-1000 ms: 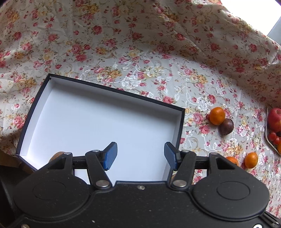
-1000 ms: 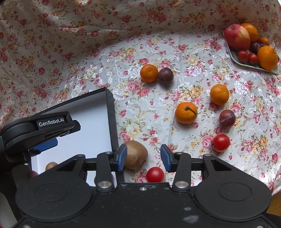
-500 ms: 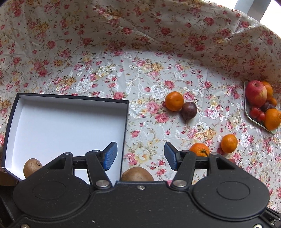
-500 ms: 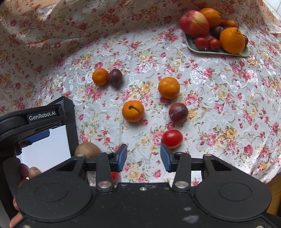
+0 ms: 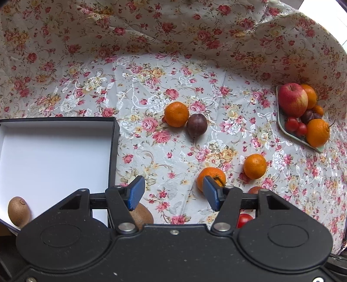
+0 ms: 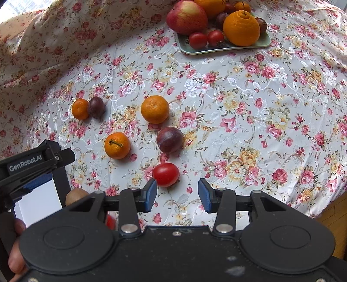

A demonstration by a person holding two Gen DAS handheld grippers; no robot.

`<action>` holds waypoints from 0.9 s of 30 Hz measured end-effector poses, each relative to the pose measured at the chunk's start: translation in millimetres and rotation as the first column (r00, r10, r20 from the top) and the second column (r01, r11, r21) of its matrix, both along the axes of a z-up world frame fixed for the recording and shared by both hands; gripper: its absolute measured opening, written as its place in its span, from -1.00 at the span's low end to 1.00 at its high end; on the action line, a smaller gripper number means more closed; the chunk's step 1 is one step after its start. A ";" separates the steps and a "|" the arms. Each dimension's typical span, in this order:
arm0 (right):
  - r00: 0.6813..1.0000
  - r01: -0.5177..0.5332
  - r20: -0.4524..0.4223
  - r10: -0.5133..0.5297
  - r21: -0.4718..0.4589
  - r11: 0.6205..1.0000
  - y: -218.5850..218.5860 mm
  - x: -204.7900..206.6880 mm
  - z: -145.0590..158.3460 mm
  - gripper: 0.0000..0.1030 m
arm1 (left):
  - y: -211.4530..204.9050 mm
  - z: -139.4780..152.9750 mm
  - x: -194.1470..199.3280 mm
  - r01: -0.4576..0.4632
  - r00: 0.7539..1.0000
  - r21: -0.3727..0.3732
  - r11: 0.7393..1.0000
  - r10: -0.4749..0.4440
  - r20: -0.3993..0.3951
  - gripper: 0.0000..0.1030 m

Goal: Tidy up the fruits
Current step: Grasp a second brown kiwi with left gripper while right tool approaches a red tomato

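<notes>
Just ahead of the right gripper (image 6: 177,193), beside its left fingertip, lies a tomato (image 6: 166,174).

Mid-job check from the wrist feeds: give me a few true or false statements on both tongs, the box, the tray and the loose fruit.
1. Both the left tongs and the right tongs are open and hold nothing. True.
2. The box holds three oranges. False: only a kiwi shows inside.
3. The apple sits on the tray. True.
4. A plum touches an orange on the cloth. True.
5. The right tongs grip the tomato. False: it lies free on the cloth.
</notes>
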State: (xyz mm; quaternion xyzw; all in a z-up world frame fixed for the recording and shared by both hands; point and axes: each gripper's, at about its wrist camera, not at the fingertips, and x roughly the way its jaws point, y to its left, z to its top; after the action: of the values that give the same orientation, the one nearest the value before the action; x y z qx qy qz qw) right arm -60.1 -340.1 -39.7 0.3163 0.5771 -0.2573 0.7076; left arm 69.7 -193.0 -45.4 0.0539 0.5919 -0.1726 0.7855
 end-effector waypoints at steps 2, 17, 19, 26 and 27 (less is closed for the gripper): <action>1.000 0.013 0.006 -0.013 0.008 1.000 -4.3 -0.9 1.3 -0.11 | 2.7 0.8 3.7 -0.016 1.000 0.003 1.000 0.016 0.003 0.21; 0.995 0.066 -0.084 -0.057 0.105 0.992 -22.8 4.8 -16.2 -0.11 | 25.8 3.6 22.0 -0.061 0.998 -0.028 0.998 0.061 -0.010 0.21; 0.995 0.049 -0.087 -0.039 0.116 0.992 -19.6 5.1 -16.7 -0.11 | 25.7 4.3 19.0 -0.028 1.000 -0.021 0.999 0.028 -0.002 0.21; 0.998 0.008 -0.061 -0.002 0.102 0.995 -10.3 7.0 -6.9 -0.11 | 27.6 -11.5 1.9 0.061 0.997 0.001 0.998 -0.061 -0.048 0.21; 0.999 0.008 -0.053 -0.003 0.105 0.994 -10.5 7.2 -4.8 -0.11 | 28.1 -14.2 0.1 0.067 0.996 0.000 0.998 -0.067 -0.058 0.21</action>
State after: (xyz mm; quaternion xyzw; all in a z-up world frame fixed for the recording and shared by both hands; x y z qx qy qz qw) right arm -52.9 -350.6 -44.5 0.3478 0.6074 -0.2367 0.6739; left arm 69.8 -164.9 -59.6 0.0696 0.6126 -0.1996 0.7616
